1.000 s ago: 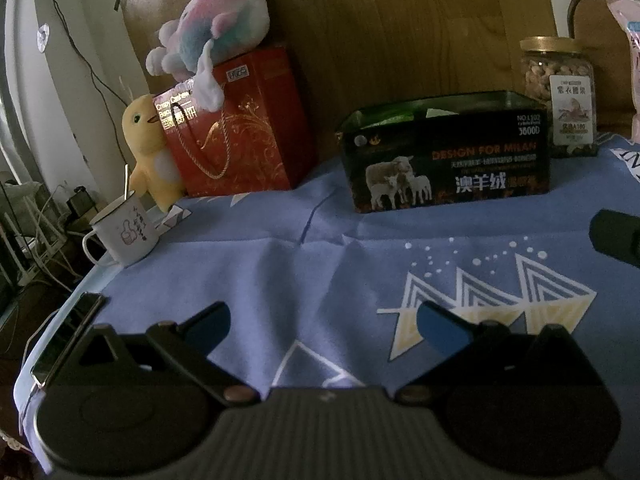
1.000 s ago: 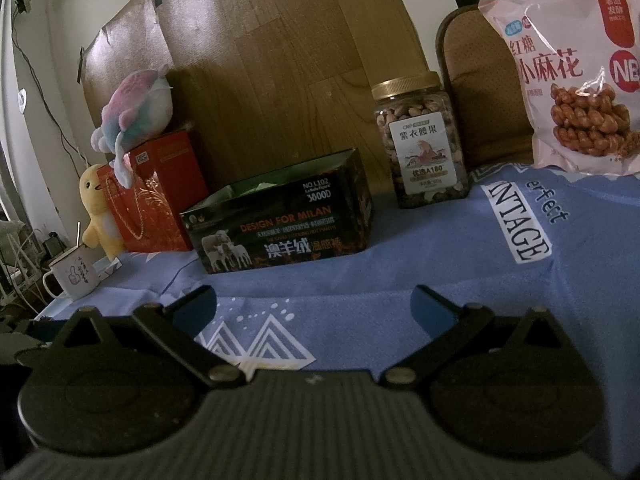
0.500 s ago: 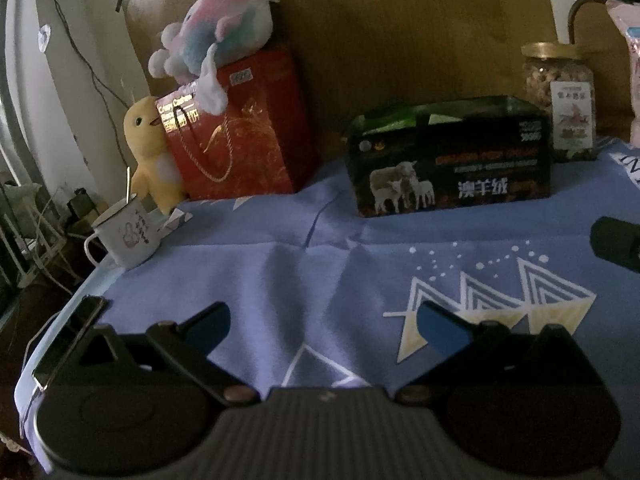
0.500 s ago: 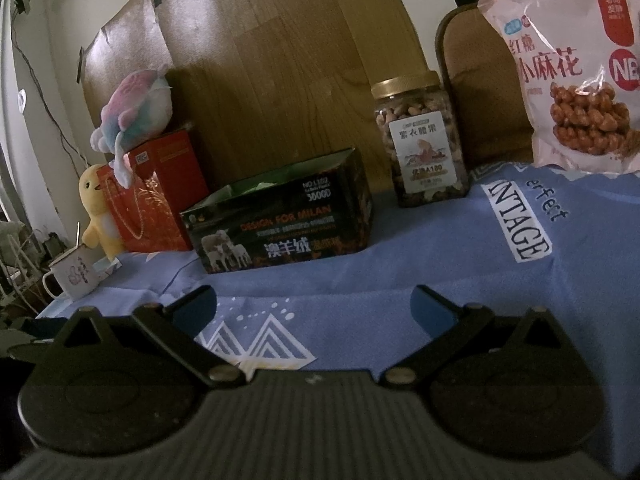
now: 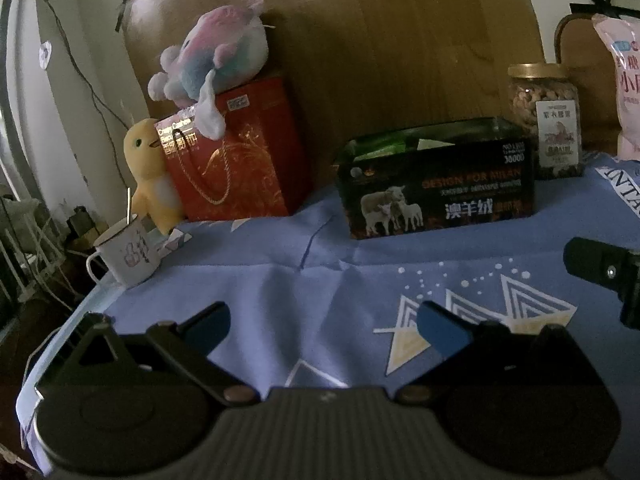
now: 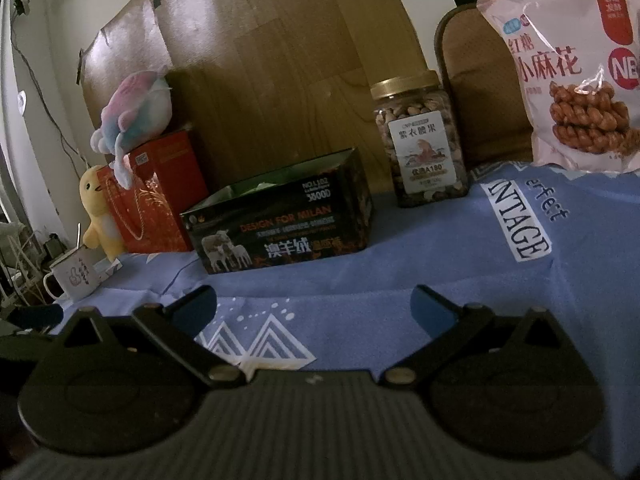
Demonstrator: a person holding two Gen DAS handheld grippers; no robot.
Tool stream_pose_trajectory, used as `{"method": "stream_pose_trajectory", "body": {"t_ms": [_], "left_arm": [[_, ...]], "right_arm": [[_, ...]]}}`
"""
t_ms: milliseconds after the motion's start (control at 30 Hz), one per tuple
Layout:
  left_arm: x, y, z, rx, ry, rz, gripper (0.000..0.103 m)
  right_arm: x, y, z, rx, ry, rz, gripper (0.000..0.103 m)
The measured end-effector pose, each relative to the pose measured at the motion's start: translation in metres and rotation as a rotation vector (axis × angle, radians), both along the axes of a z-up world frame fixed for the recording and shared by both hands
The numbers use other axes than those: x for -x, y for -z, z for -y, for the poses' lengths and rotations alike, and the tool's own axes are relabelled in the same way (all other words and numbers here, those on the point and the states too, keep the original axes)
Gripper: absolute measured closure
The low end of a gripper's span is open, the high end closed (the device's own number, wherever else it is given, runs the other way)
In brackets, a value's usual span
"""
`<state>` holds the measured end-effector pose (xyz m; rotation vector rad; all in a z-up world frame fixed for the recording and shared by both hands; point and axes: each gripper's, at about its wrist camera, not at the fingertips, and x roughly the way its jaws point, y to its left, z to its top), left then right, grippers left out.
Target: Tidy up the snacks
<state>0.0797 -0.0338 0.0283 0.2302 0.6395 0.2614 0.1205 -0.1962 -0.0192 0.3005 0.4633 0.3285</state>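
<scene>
Landmark: the dark box with sheep printed on its front, open at the top, standing on the blue cloth that covers the desk.
Mug: far left of the box, at the cloth's edge, white, with a thin stick standing in it.
Duck: yellow plush, left of the box, just behind the mug and touching the red bag.
Red bag: left of the box and near it, upright against the wooden board.
Plush: pink and blue, lying on top of the red bag.
Box contents: something green shows inside; what it is cannot be told.
Left tool: in front of the box, low over the cloth, jaws spread wide, nothing between them.
Right tool: in front of the box and to its right, jaws released and wide apart, empty; one black finger shows at the right edge of the left view.
Jar: right of the box and slightly behind it, upright, gold lid on, full of nuts.
Snack bag: far right of the box, pink, fried twists pictured on it, leaning upright beyond the jar.
</scene>
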Motion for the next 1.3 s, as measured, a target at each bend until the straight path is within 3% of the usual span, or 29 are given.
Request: {"method": "stream_pose_trajectory", "body": {"t_ms": [600, 1300], "left_arm": [[0.0000, -0.0002, -0.0059, 0.060, -0.005, -0.030, 0.000], [-0.0022, 0.0030, -0.0021, 0.072, 0.012, -0.067, 0.000]], "right_arm": [[0.0013, 0.0003, -0.0004, 0.007, -0.001, 0.006, 0.000], [0.0012, 0.0004, -0.0005, 0.005, -0.003, 0.005, 0.000]]}}
